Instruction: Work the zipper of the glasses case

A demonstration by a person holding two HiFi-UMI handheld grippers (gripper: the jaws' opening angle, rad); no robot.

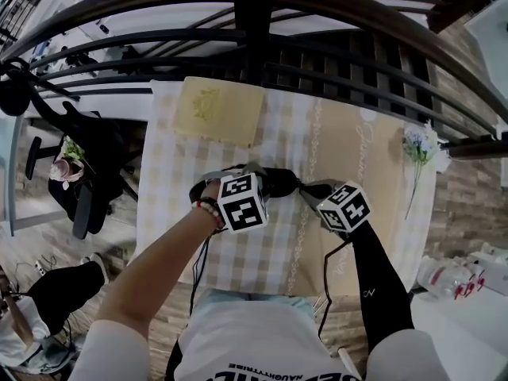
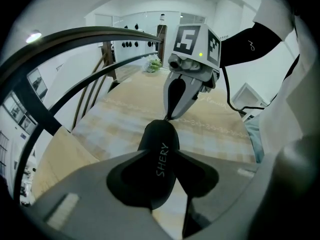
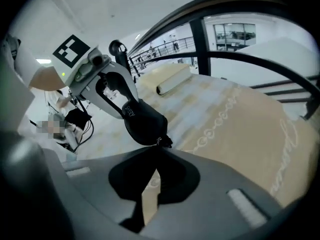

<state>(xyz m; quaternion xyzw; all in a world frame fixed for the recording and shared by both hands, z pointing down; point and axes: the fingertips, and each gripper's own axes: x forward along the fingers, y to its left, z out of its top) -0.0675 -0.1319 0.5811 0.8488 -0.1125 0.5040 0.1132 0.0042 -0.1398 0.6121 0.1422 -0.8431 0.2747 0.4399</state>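
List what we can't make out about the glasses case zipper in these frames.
- Zipper travel: in the head view, the marker cubes cover most of the glasses case; neither gripper view shows a clear zipper line.
- The zipper pull: right gripper view, tiny and dark at the right tool tips.
- Case's near end: left gripper view, buried in the left tool.
- Emblem on the tan pad: head view, too small.

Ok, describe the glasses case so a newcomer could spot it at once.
Look at the table with the checked cloth; over it two grippers meet. The glasses case is the black, rounded pouch clamped in the left gripper, with the right gripper pinching its zipper pull. Only it bears white "SHERY" lettering.
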